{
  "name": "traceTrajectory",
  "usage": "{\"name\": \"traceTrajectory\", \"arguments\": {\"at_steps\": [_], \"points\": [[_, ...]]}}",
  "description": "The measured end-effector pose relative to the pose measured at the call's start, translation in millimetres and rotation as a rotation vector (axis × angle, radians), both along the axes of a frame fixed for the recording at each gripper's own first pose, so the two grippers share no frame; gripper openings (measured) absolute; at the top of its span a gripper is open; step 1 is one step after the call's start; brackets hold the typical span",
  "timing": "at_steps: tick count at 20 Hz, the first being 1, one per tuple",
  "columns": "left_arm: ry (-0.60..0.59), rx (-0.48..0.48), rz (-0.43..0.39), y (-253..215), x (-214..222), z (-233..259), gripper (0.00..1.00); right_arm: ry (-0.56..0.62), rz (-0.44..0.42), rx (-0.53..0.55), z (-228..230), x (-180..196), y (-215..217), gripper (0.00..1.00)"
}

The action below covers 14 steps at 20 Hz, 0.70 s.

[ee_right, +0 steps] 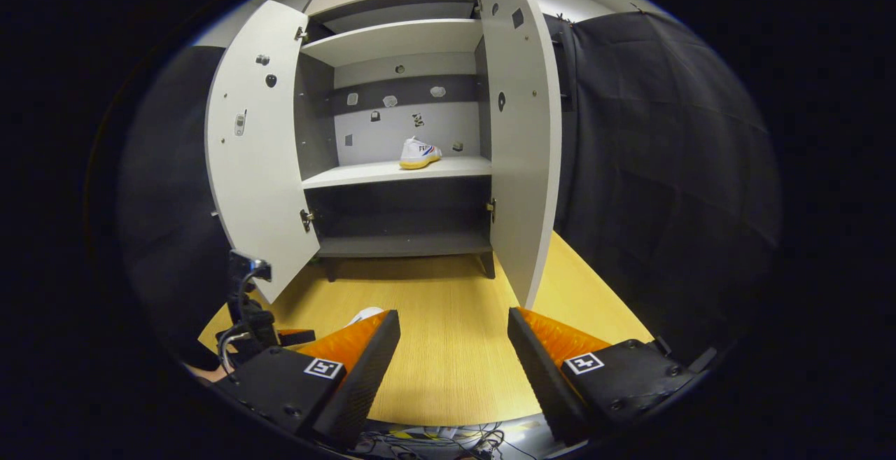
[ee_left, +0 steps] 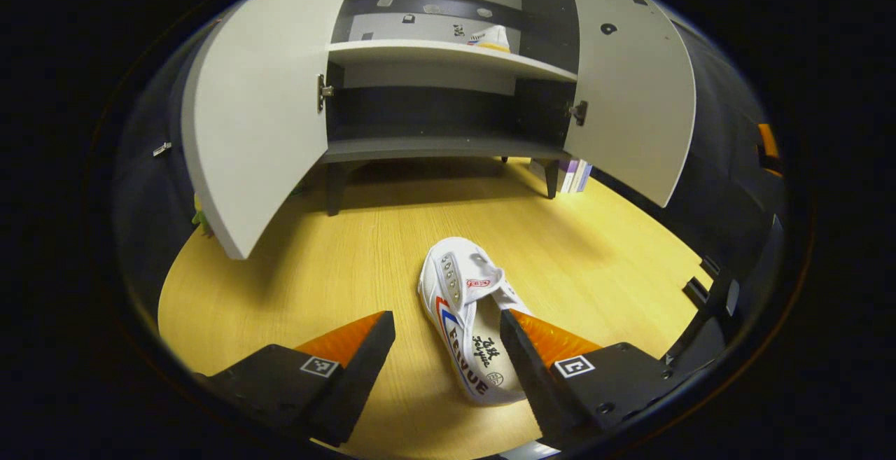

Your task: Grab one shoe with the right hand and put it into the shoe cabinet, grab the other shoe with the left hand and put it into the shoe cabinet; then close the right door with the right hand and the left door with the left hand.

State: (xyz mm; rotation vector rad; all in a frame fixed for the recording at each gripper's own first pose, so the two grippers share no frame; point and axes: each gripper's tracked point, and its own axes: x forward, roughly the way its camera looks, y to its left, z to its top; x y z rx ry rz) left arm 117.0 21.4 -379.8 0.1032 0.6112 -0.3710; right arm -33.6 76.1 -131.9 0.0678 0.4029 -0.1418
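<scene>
The shoe cabinet (ee_left: pixel 448 61) fills the upper half of the left gripper view, both doors swung wide: the left door (ee_left: pixel 255 110) at upper left, the right door (ee_left: pixel 630 89) at upper right. In the right gripper view one white shoe (ee_right: pixel 418 152) sits on the middle shelf (ee_right: pixel 364 174), centre of the frame. The wooden floor (ee_left: pixel 336 271) spreads across the lower half. The other shoe (ee_left: pixel 469 316) lies on it at lower centre of the left gripper view, toe toward the cabinet. The left gripper (ee_left: pixel 448 330) is spread wide, holding nothing, its right finger overlapping the shoe's heel end in the picture. The right gripper (ee_right: pixel 453 330) is also wide and empty, at the bottom of its view.
</scene>
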Motion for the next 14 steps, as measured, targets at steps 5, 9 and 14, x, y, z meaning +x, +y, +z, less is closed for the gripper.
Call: {"name": "traceTrajectory", "arguments": {"at_steps": [5,9,14], "points": [[0.079,0.060,0.120,2,30,-31,0.87,0.026,0.021,0.004,-9,-1,-13,0.99],[0.161,0.016,0.177,-7,39,-40,0.60,0.061,0.011,0.033,-20,2,-34,0.99],[0.214,0.097,0.261,7,45,-42,0.08,0.038,-0.003,-0.011,-23,10,-76,0.99]]}}
